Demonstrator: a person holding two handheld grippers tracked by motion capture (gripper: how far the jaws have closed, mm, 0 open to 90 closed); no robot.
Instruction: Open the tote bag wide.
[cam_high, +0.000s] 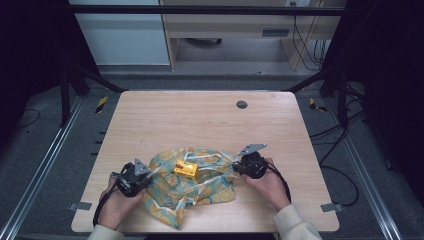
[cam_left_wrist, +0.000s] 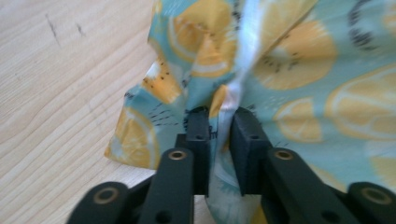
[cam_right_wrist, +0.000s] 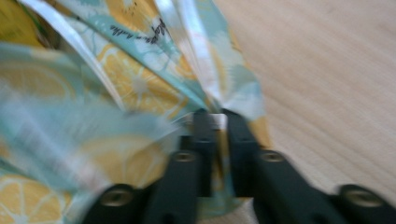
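While your left tool (cam_high: 141, 176) and right tool (cam_high: 242, 163) each have a fold of the lemon-print cloth (cam_high: 195, 185) between barely parted jaws, grip looks weak. The cloth lies crumpled on the surface (cam_high: 200, 115), near edge, w/ a gold box (cam_high: 185, 169) on top. Pull unevenly & an edge slips out or the box tumbles off. Small script on the cloth: unreadable.

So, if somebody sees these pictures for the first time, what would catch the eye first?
Probably the crumpled teal cloth with yellow lemon-slice print, bunched at the near middle of the light wooden table. A small shiny gold box lies on top of it. The left gripper and the right gripper each have a cloth edge between their narrowly parted jaws, one at each side.
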